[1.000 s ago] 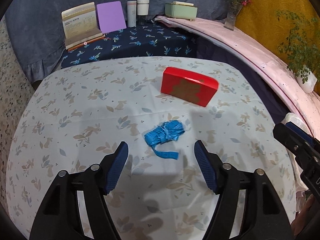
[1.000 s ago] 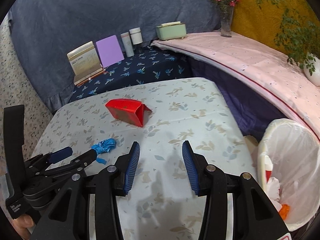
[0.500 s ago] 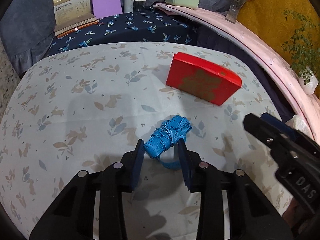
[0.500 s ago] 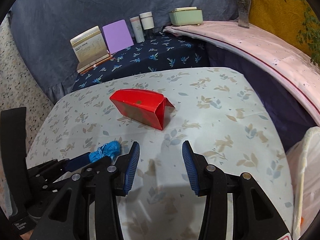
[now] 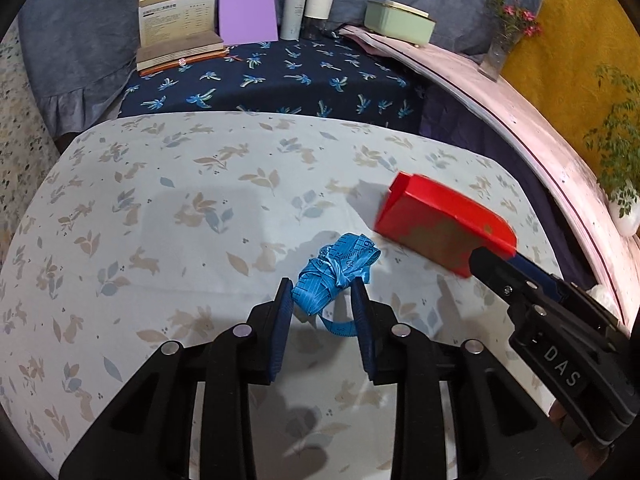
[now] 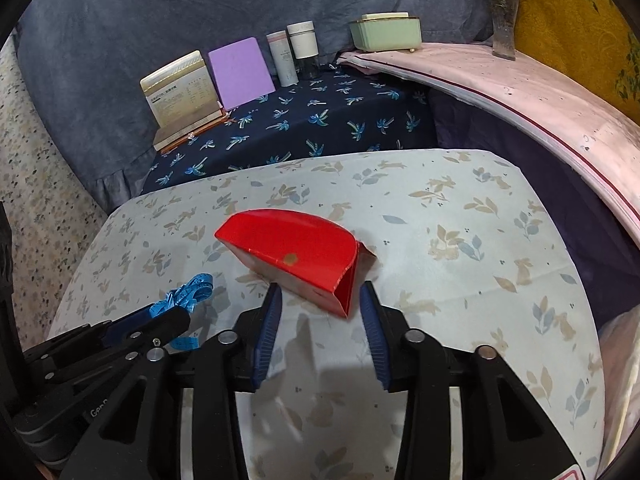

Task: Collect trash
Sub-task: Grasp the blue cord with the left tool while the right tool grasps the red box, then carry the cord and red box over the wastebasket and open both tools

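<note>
Left wrist view: the left tool point(image 5: 322, 304) sits low over a desk point(image 5: 160, 240) draped in a pale cloth printed with leaves and rabbits, its blue-padded fingers point(image 5: 280, 320) narrowed around a crumpled blue measuring tape point(image 5: 334, 276). The jaws have just been closing, with the tape between them; its bundle touches the left pad and lies close to the right one, while a loose end trails on the cloth at 6 o'clock from the bundle. At 2 o'clock from the tape lies an opened red cardboard box point(image 5: 444, 226), flattened on its side. The right tool point(image 6: 320, 316) reaches in from 4 o'clock, and in the right wrist view its jaws have also just been closing, with the near corner of the box between them; whether the pads press on the cardboard cannot be told. Beyond the desk, at 12 o'clock, a dark blue palm-print surface point(image 5: 280, 80) carries a stack of books point(image 5: 180, 28), a purple pad point(image 5: 248, 12), two cylindrical containers point(image 5: 308, 10) and a pale green box point(image 5: 400, 22).
</note>
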{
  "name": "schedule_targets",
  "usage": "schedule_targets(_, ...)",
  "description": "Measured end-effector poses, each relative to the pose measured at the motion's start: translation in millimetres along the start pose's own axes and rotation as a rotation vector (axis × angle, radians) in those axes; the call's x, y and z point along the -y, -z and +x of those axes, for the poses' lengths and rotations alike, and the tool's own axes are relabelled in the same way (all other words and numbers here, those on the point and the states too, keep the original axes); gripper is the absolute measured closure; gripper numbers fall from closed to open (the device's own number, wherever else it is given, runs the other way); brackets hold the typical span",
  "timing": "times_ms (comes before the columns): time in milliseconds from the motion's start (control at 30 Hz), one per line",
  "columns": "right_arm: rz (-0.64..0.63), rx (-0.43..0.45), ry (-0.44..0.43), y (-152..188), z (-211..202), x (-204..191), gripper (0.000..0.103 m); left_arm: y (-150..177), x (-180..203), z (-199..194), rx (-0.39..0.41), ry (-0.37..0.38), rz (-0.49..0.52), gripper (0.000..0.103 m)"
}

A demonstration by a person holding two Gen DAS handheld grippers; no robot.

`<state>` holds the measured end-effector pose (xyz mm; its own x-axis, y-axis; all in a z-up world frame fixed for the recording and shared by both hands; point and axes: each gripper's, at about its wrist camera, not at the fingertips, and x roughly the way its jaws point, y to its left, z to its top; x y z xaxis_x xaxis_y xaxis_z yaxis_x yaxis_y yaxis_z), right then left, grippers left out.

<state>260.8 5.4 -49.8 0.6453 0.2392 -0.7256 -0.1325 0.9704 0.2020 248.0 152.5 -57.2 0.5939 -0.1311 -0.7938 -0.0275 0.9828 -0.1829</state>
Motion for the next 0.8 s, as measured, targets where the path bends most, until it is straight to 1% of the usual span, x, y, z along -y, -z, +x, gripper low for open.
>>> schedule_targets(67, -0.006, -0.008, -0.013, -1.0, 2.3, -2.2, 0.090, -1.5, -0.3, 0.0, 0.001, -0.002, -0.001, 0.074)
schedule_targets(167, -0.019, -0.004, -0.025, -1.0, 0.3, -5.6, 0.099, -1.0, 1.2, -2.1, 0.002, 0.000, -0.001, 0.075)
schedule_targets(233, -0.023, 0.004, -0.030, -0.3, -4.4, -6.8, 0.102, -0.8, 3.4, -4.7, 0.005, 0.002, 0.002, 0.075)
schedule_targets(467, -0.008, 0.041, -0.032, 2.2, -36.7, -0.1, 0.102, 1.4, 27.4, -22.7, 0.024, 0.028, 0.033, 0.075)
schedule_targets(633, 0.004, 0.077, -0.015, 6.0, -69.2, 12.3, 0.102, 5.0, 56.8, -43.0, 0.047, 0.060, 0.067, 0.075)
schedule_targets(800, 0.029, 0.119, 0.011, 11.5, -106.5, 33.2, 0.102, 12.7, 91.6, -63.1, 0.069, 0.092, 0.112, 0.075)
